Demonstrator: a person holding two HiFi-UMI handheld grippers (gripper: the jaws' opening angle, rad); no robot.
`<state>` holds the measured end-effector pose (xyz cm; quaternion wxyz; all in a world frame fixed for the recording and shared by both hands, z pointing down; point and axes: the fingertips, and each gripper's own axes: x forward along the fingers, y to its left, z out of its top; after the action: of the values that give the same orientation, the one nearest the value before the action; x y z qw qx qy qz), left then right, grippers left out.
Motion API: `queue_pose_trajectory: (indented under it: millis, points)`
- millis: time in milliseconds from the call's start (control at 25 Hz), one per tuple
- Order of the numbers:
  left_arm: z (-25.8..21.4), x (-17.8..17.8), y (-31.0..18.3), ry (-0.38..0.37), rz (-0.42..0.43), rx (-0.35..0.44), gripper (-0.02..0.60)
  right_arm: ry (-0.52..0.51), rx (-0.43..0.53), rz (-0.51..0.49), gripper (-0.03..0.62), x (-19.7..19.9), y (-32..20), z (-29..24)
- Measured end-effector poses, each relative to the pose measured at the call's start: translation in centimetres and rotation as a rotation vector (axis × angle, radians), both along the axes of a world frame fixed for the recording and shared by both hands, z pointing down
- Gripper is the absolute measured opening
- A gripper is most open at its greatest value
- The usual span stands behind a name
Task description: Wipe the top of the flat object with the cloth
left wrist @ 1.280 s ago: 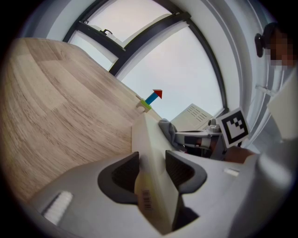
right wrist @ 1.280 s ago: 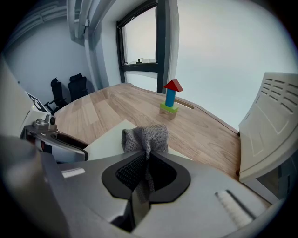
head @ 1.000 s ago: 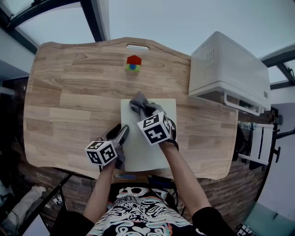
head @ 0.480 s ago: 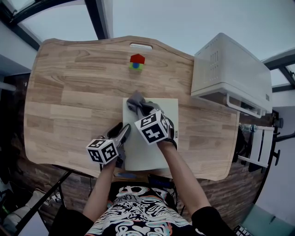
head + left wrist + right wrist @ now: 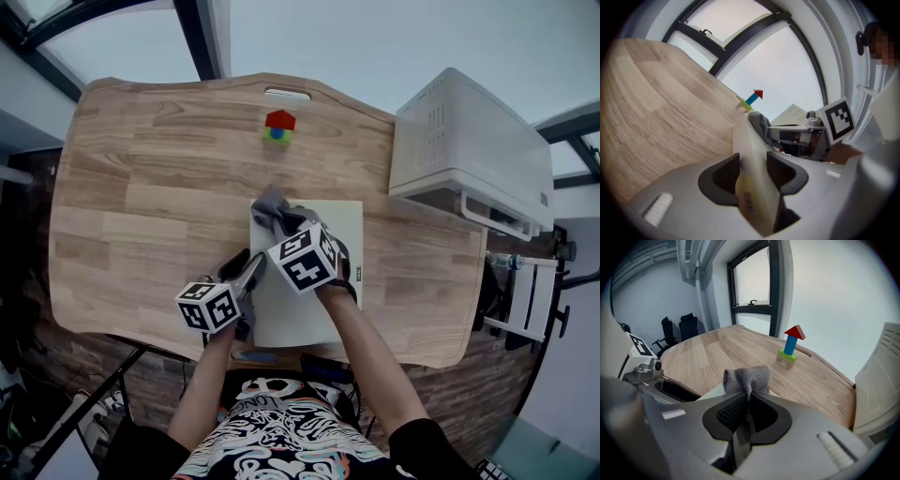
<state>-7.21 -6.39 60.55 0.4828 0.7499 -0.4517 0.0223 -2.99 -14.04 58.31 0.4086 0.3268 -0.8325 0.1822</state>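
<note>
A pale flat object (image 5: 284, 317) lies on the wooden table (image 5: 141, 187) near its front edge. My left gripper (image 5: 250, 269) is shut on its left edge; in the left gripper view the flat object (image 5: 751, 152) stands edge-on between the pads of that gripper (image 5: 752, 171). My right gripper (image 5: 282, 222) is shut on a grey cloth (image 5: 269, 206) and presses it onto the object's far left corner. In the right gripper view the cloth (image 5: 747, 378) bunches out past the jaws of the right gripper (image 5: 747, 412).
A small toy tower (image 5: 277, 128) with a red roof stands on the table beyond the flat object. A white box-like appliance (image 5: 464, 145) fills the table's right side. A slot handle (image 5: 286, 94) is cut in the far edge.
My right gripper has slid the cloth leftward along the far part of the flat object, to its left corner. The left gripper has kept still.
</note>
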Motion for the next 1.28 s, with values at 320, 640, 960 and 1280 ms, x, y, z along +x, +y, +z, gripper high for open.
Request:
queue_pose_trajectory:
  millis: [320,640,960,1280]
  points:
    - [0.0,-0.1,-0.1,0.004,0.001,-0.006,0.233,-0.007,0.006,0.0,0.02,-0.4,0.0,0.0]
    - [0.2,-0.1,0.0,0.005,-0.005,-0.015,0.235,-0.014,0.006,0.016,0.02,-0.3,0.4,0.0]
    - [0.4,0.0,-0.1,0.029,-0.013,-0.026,0.241,-0.015,-0.004,0.009,0.019,0.0,1.0,0.0]
    - [0.5,0.1,-0.1,0.038,-0.015,-0.024,0.244,-0.025,-0.017,0.015,0.02,0.3,2.0,0.1]
